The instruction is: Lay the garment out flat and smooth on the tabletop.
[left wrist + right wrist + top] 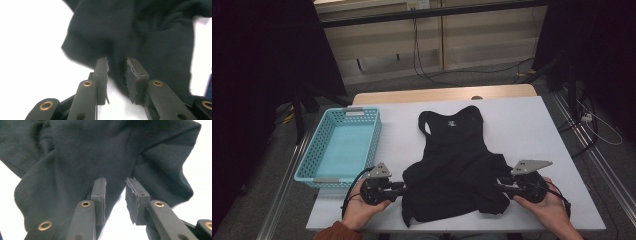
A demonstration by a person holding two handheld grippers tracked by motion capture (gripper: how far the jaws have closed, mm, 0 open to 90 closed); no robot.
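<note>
We see the black sleeveless cotton top (455,165) lying flat in the frame's centre, neckline toward the top, its long axis running up the frame. Our left gripper (403,187) and right gripper (499,184) flank its lower edges, jaws parted, fabric between them unpinched.

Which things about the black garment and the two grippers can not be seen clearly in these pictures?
- Black garment: its small neck label is too small to read in the high view.
- Left gripper: the fabric's underside is hidden.
- Right gripper: whether its pads touch the cloth is unclear.
- Blue basket: contents unclear, near wall hides the floor.
</note>
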